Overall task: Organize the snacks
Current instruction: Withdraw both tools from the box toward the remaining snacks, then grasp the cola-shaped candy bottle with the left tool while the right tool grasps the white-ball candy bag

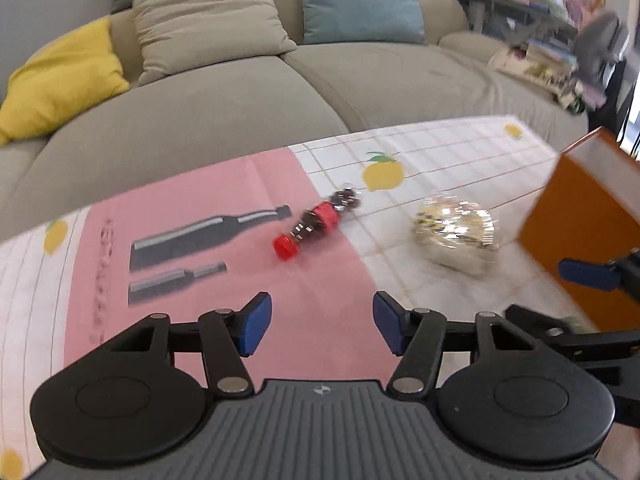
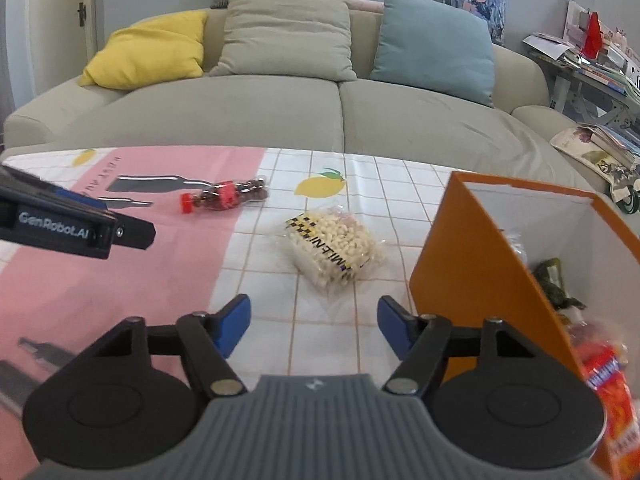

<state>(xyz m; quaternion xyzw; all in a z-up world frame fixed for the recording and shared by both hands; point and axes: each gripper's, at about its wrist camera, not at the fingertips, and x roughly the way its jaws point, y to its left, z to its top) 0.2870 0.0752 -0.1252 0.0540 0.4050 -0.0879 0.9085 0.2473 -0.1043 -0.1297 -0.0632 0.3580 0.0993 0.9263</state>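
Left gripper point(image 1: 322, 326): jaws apart, nothing between. Right gripper point(image 2: 314, 330): jaws apart, nothing between.

Small bottle point(image 1: 316, 222) with red cap lies flat on tabletop point(image 2: 280, 328), on pink part of cloth, ahead of left jaws; long axis diagonal, cap nearer jaws, base pointing toward sofa point(image 2: 256, 112).

Clear snack bag point(image 2: 334, 250) lies flat on white grid cloth, ahead of right jaws, well apart from bottle, near orange box point(image 2: 472, 264). Box open, snacks already inside.

Judgement: left hand nearer bottle, right hand nearer bag; box sits on right side.
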